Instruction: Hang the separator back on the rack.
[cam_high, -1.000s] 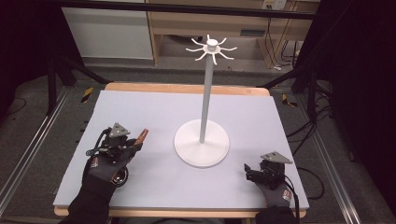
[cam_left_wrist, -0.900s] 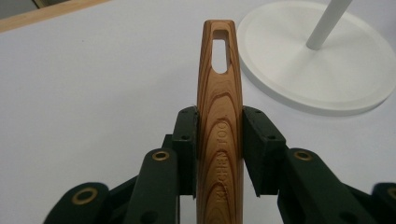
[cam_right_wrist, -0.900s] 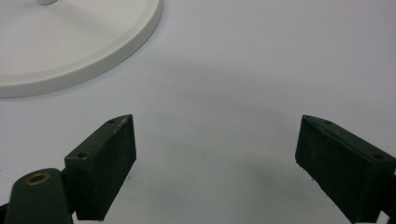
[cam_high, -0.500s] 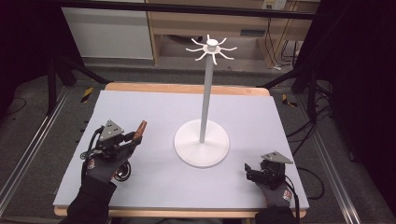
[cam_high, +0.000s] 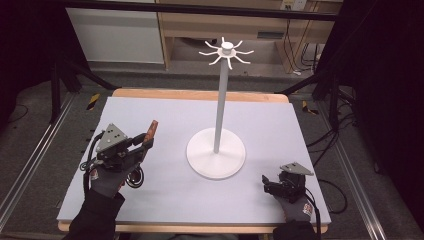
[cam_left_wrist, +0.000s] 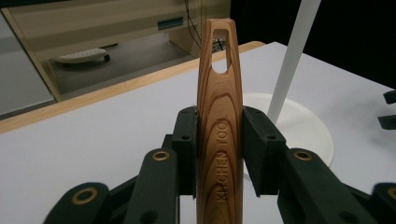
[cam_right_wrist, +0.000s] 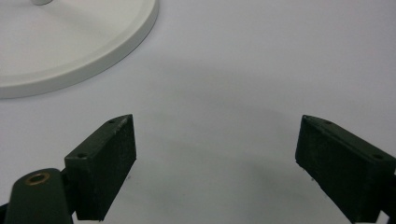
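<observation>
My left gripper (cam_high: 143, 144) is shut on the handle of a wooden kitchen tool (cam_high: 151, 130) and holds it above the left part of the white table (cam_high: 280, 120). In the left gripper view the handle (cam_left_wrist: 219, 93) rises between the two pads, its slotted hanging hole at the top end; the tool's other end is hidden. A white stand (cam_high: 216, 155) with a tall pole and a ring of hooks (cam_high: 226, 51) at the top rises at mid-table. My right gripper (cam_high: 267, 184) rests open near the front right edge, nothing between its jaws (cam_right_wrist: 215, 154).
The stand's round base (cam_left_wrist: 299, 126) lies just right of the held handle, and its rim (cam_right_wrist: 70, 46) shows ahead of the right gripper. A wooden shelf unit (cam_high: 210, 25) stands beyond the table's far edge. Black frame legs flank both sides.
The left gripper has risen from near the table top and shifted slightly forward, carrying the wooden tool. The right gripper has stayed where it was.
</observation>
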